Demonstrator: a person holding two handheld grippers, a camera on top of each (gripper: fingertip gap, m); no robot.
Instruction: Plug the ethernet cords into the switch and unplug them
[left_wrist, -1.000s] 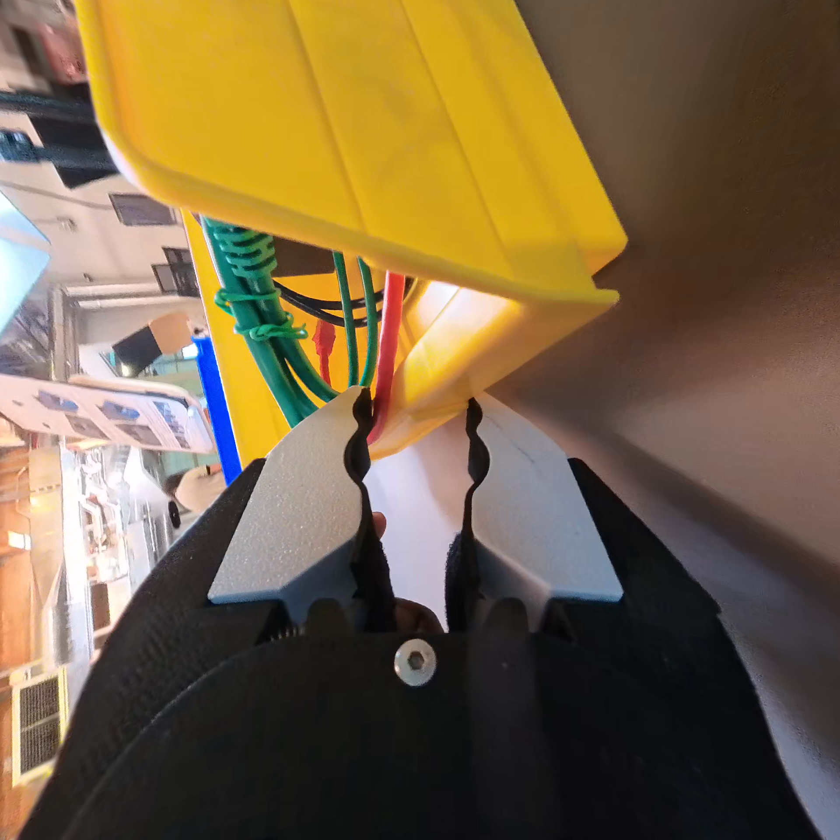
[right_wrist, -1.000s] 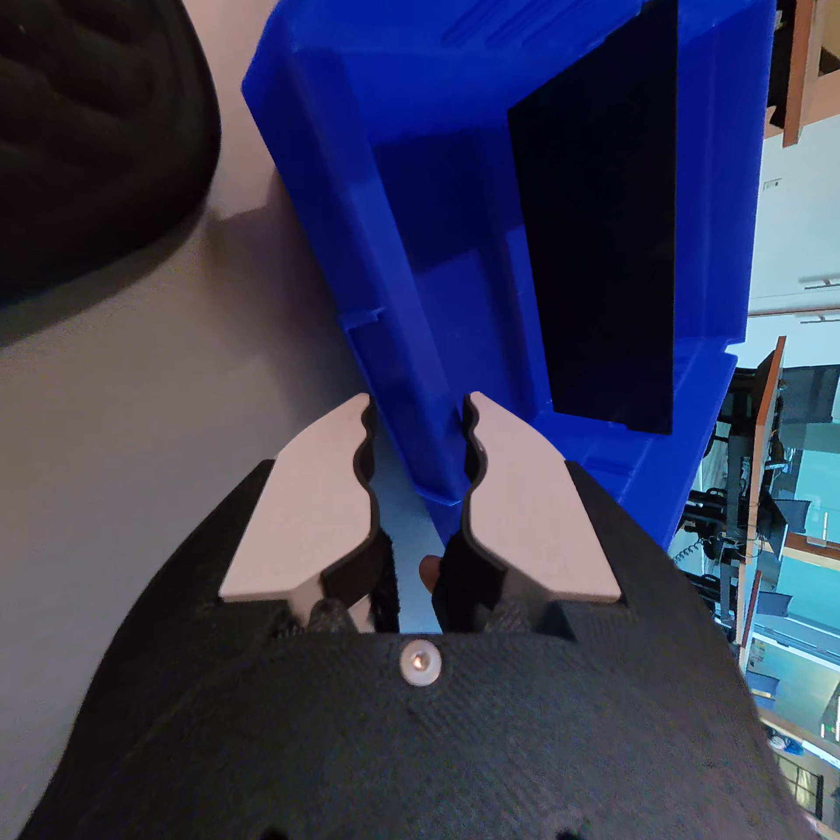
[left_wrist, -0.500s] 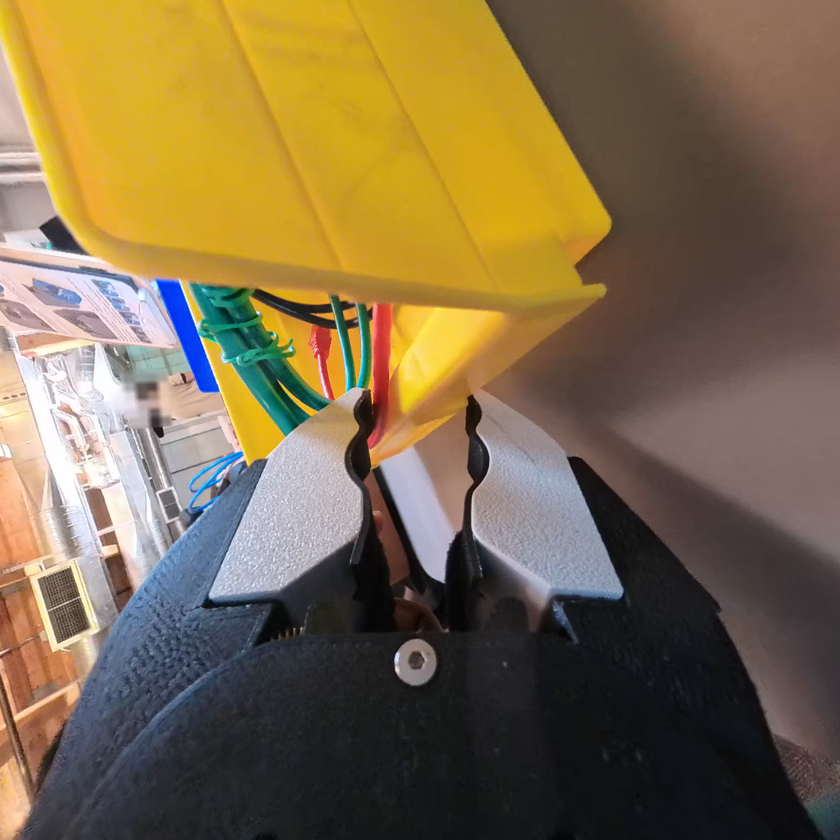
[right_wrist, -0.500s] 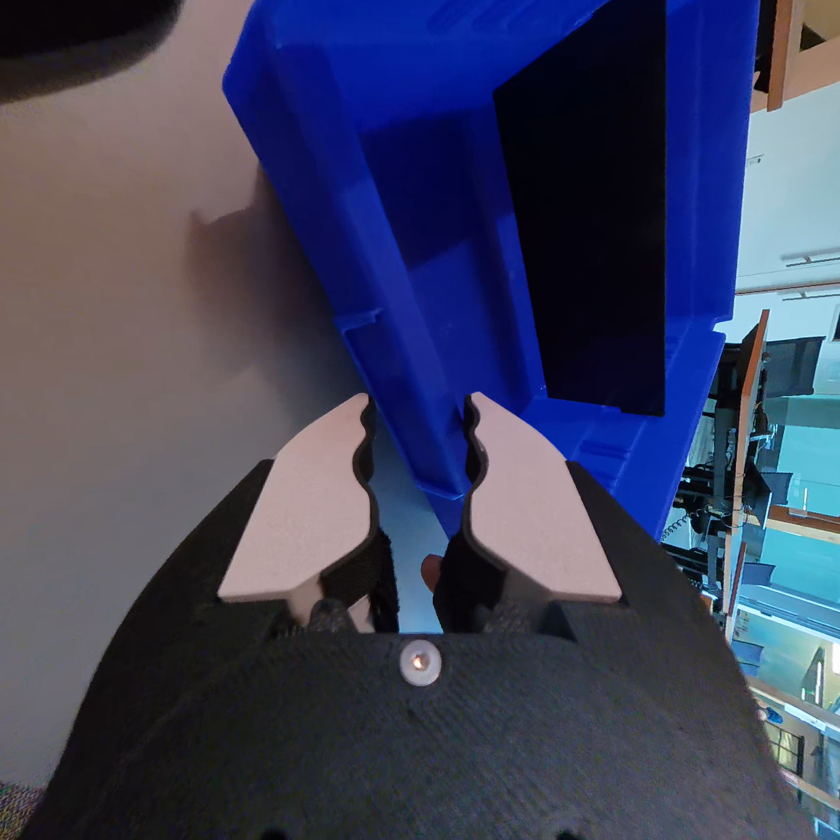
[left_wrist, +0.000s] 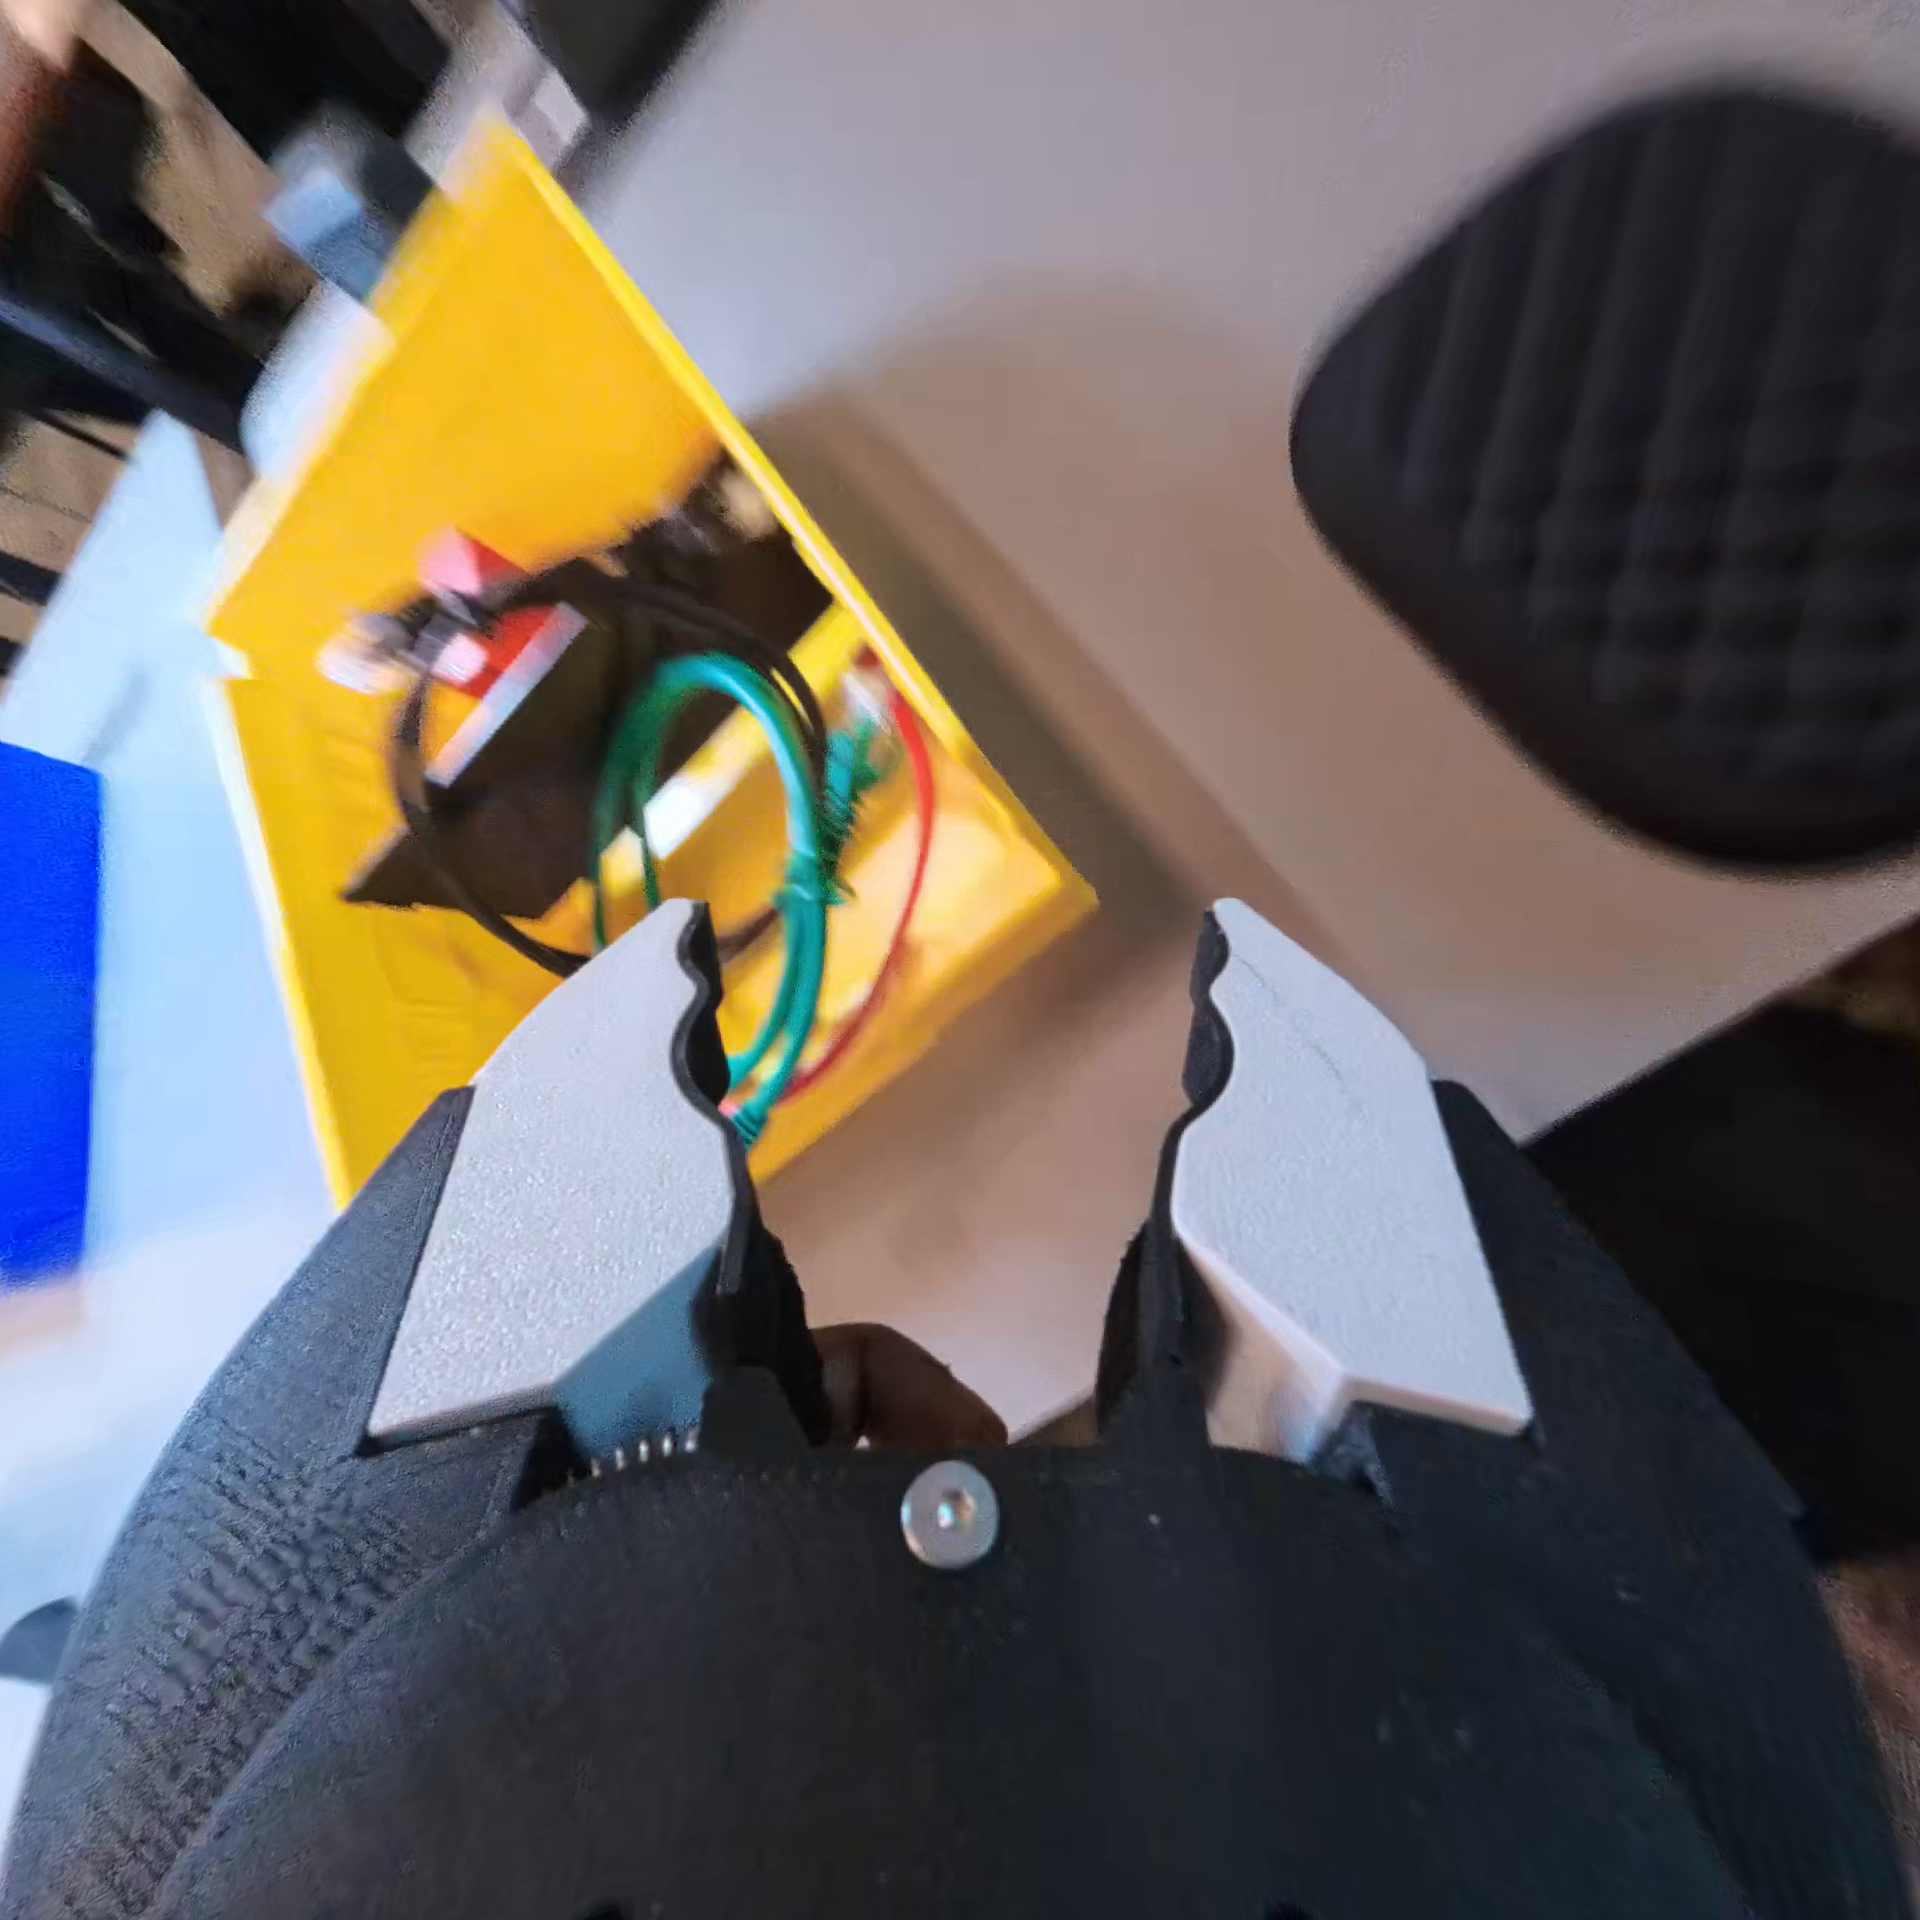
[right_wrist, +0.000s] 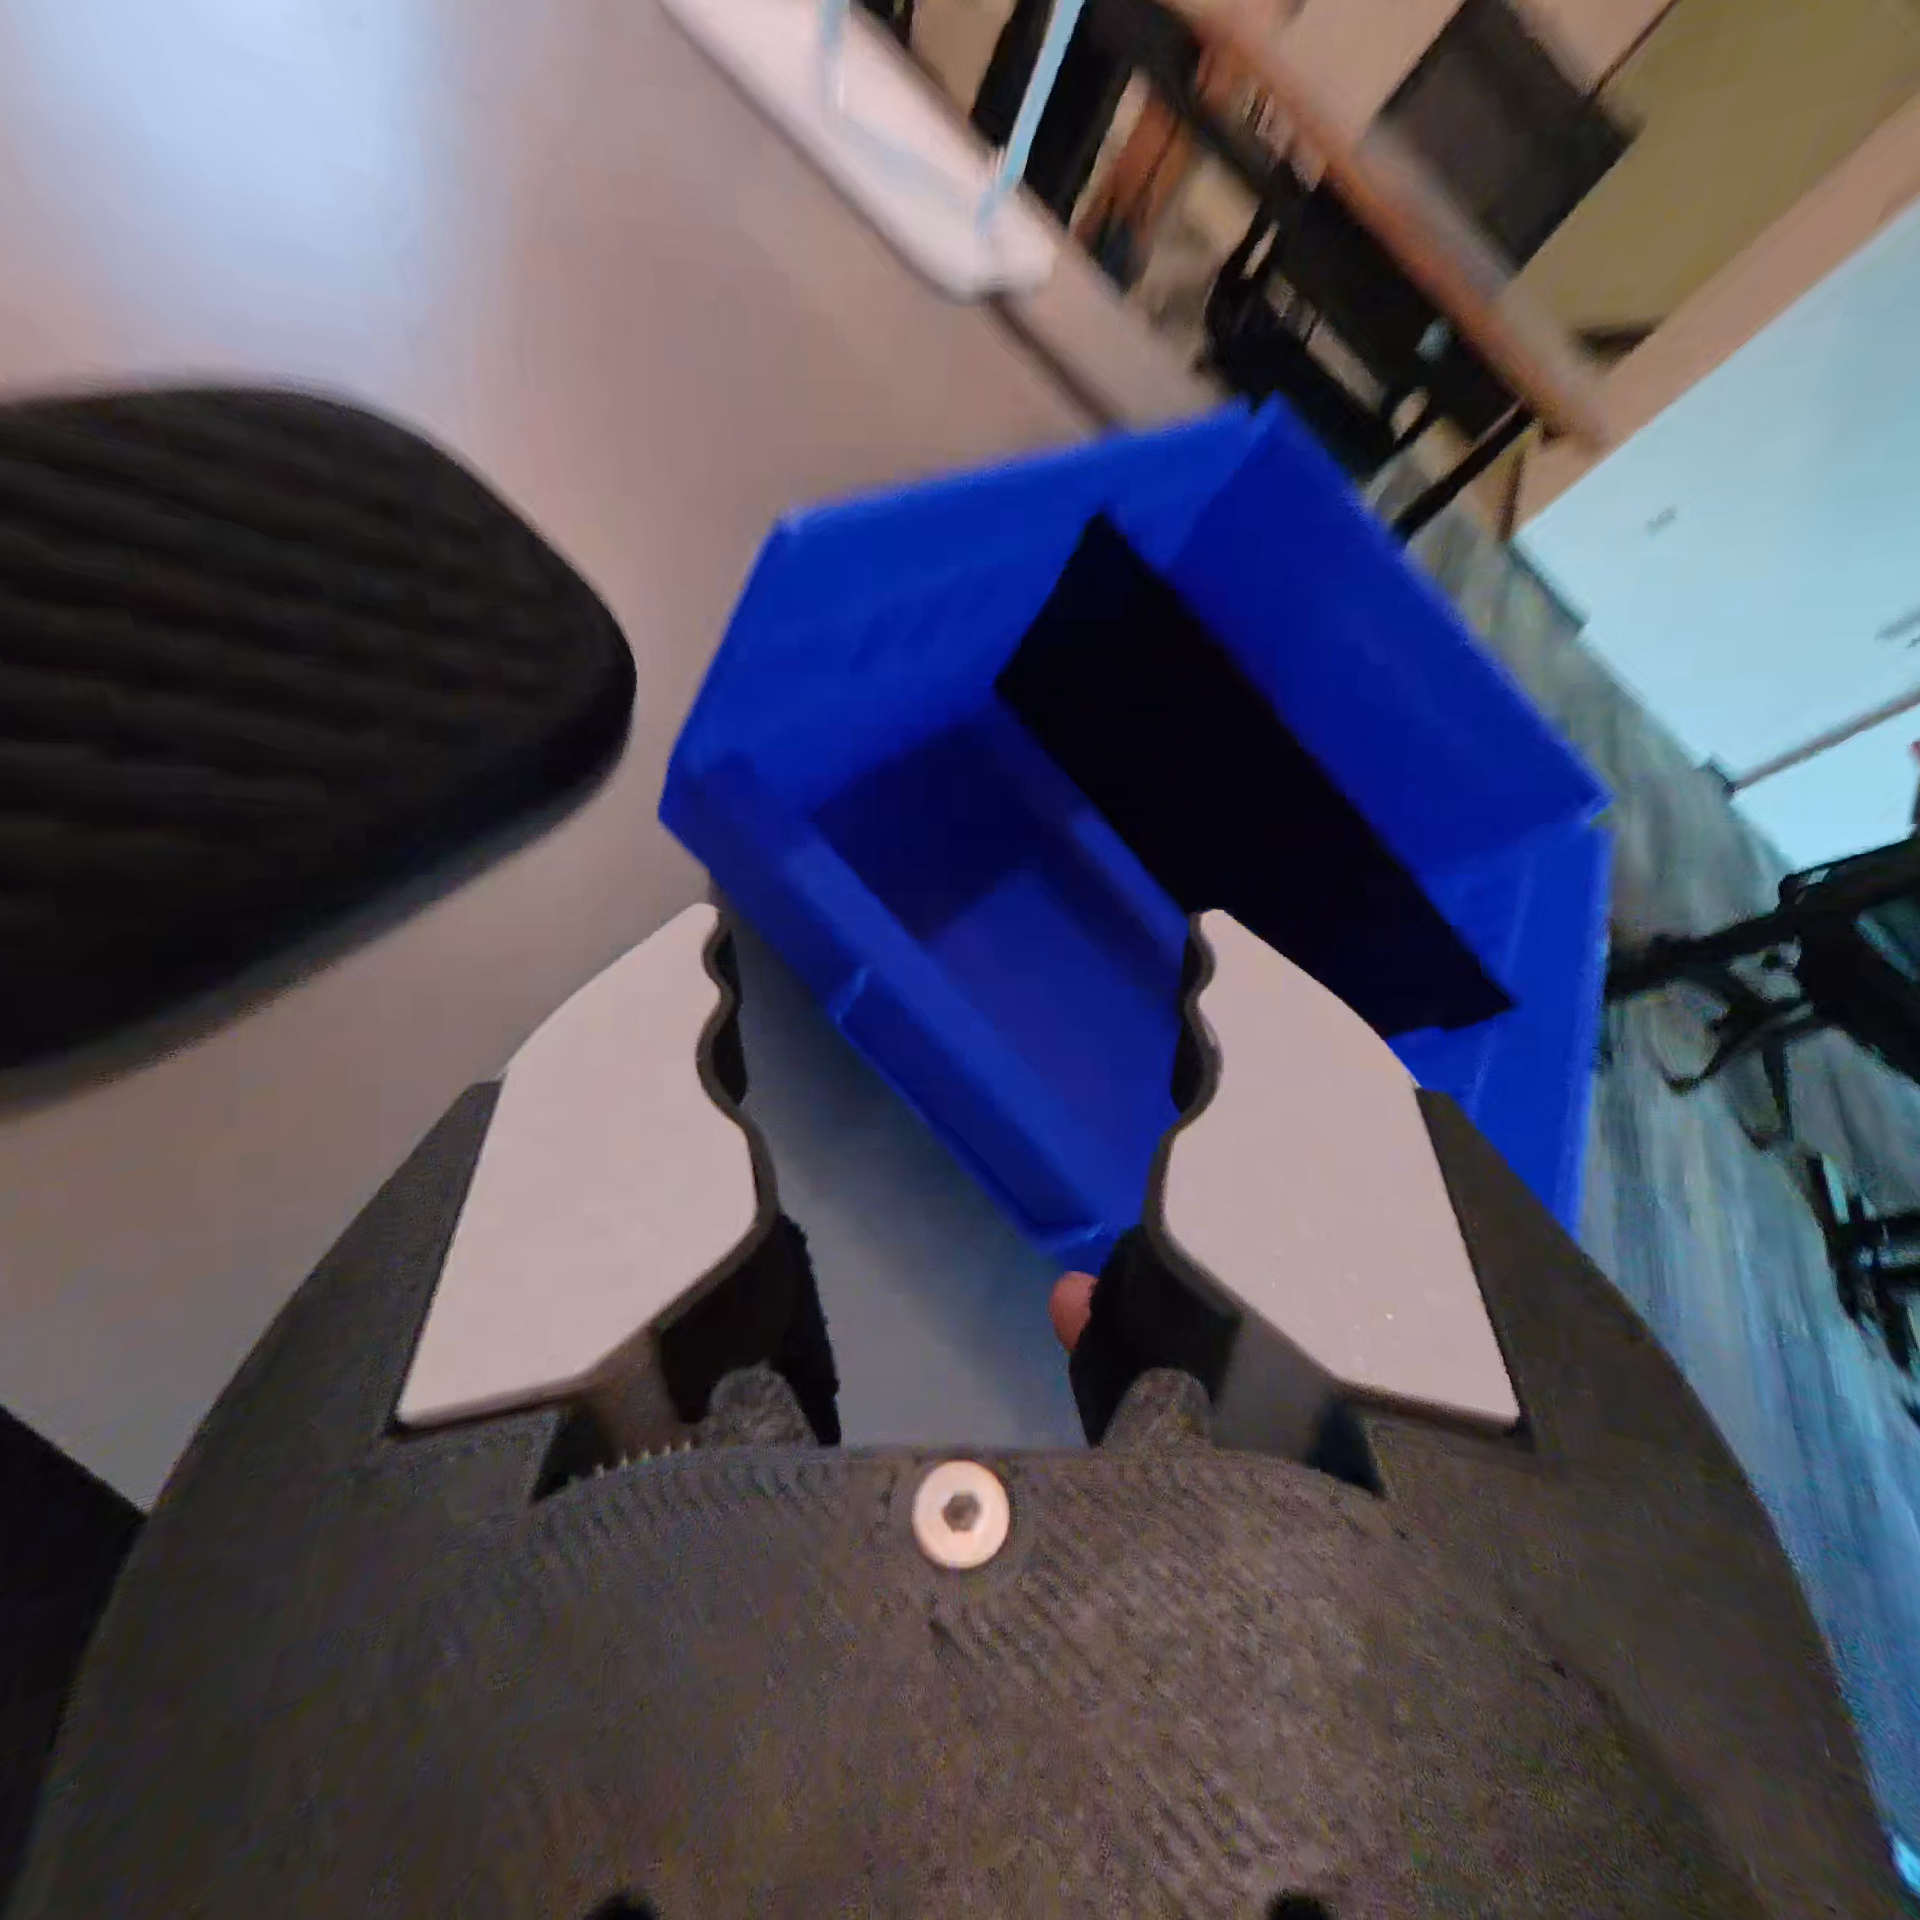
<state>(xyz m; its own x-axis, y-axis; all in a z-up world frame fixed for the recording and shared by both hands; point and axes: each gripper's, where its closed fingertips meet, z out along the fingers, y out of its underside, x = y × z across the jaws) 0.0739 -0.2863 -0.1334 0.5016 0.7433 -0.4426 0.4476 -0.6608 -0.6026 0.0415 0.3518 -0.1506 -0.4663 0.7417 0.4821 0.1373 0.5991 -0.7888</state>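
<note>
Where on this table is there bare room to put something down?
Bare tabletop lies between the yellow bin and the black pad, and in the right wrist view between that pad and the blue bin. The yellow bin itself is crowded with cords.

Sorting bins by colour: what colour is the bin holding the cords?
Yellow bin; the left wrist view shows it best.

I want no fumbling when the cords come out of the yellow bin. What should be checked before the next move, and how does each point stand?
1. Left gripper open and empty: ok.
2. Right gripper open and empty: ok.
3. Green cord and red cord visible in the yellow bin: ok.
4. Cords free of tangles: not ok, they loop together with a black cable.
5. Switch ports facing the grippers: cannot tell, the picture is blurred.
6. Blue bin holds no cords: ok.
</note>
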